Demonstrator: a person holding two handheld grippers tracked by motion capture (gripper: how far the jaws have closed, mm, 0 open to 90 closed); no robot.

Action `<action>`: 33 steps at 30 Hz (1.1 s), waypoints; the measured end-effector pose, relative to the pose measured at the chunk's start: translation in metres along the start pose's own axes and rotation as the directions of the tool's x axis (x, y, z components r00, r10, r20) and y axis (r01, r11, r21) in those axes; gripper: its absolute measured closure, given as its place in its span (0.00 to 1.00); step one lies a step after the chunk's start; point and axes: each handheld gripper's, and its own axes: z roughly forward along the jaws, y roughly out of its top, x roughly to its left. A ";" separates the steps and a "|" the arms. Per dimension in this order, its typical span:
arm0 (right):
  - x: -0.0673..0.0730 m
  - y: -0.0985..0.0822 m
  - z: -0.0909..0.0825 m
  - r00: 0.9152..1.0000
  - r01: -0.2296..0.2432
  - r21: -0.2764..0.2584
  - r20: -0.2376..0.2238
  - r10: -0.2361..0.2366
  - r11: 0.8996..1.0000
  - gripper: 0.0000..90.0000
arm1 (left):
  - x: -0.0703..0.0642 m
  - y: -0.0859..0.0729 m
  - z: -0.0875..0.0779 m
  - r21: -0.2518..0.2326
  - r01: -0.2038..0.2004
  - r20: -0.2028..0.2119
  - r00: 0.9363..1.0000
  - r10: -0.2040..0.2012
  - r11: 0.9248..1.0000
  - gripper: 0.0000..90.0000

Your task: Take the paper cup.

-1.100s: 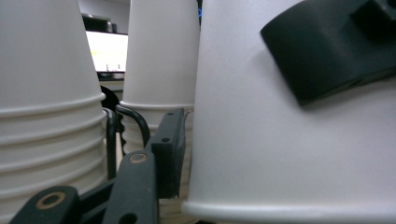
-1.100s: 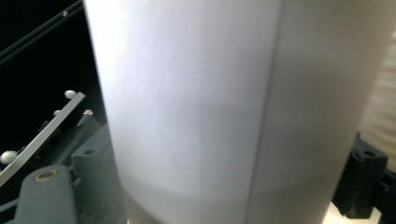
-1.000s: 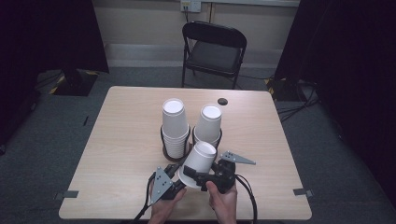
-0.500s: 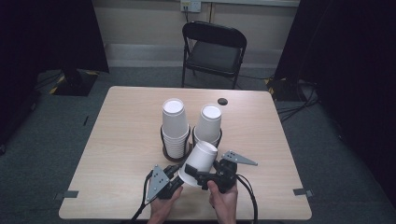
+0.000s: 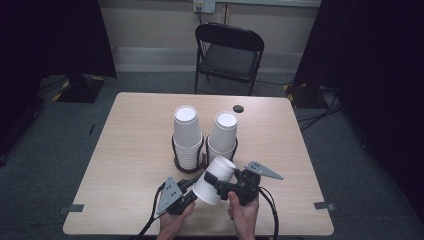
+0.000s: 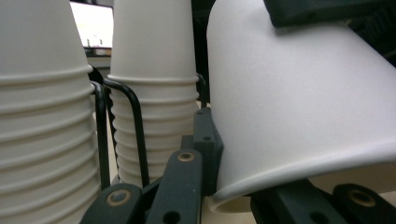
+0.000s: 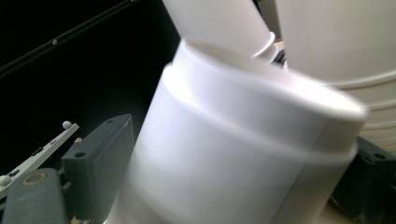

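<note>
Both hands enter from the bottom edge, close together. Left gripper (image 5: 192,192) points up-right, its 2 jaws having just closed on the rim of a tilted cup (image 5: 215,180). Right gripper (image 5: 220,182) points left, clamped across the same cup's side.

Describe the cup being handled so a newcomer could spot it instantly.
On the wooden table, two stacks of white cups stand upside down in a black wire holder. Just in front, near the table's front edge, is the cup: the one tilted on its side, gripped by both grippers, not stacked.
</note>
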 end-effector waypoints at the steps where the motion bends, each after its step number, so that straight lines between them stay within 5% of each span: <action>1: -0.001 0.000 -0.001 1.000 -0.007 -0.007 0.006 0.007 1.000 0.14 | 0.000 0.000 0.000 0.018 -0.006 0.009 1.000 0.006 1.000 0.94; 6: -0.009 0.004 -0.007 0.999 -0.001 -0.044 0.045 0.003 0.999 0.15 | 0.000 0.001 0.000 0.079 -0.026 0.035 0.999 0.023 0.997 0.94; 11: -0.014 0.007 -0.012 0.998 0.011 -0.058 0.068 -0.007 0.998 0.15 | 0.004 0.004 -0.001 0.126 -0.006 0.054 0.999 0.000 0.992 0.94; 21: -0.018 0.009 -0.019 0.994 0.050 -0.054 0.103 -0.044 0.997 0.16 | 0.015 0.008 -0.007 0.237 -0.026 0.058 0.998 0.013 0.971 0.94; 33: -0.015 0.006 -0.027 0.987 0.120 -0.062 0.113 -0.112 0.991 0.17 | 0.028 0.020 -0.015 0.284 0.002 0.060 0.998 -0.020 0.959 0.95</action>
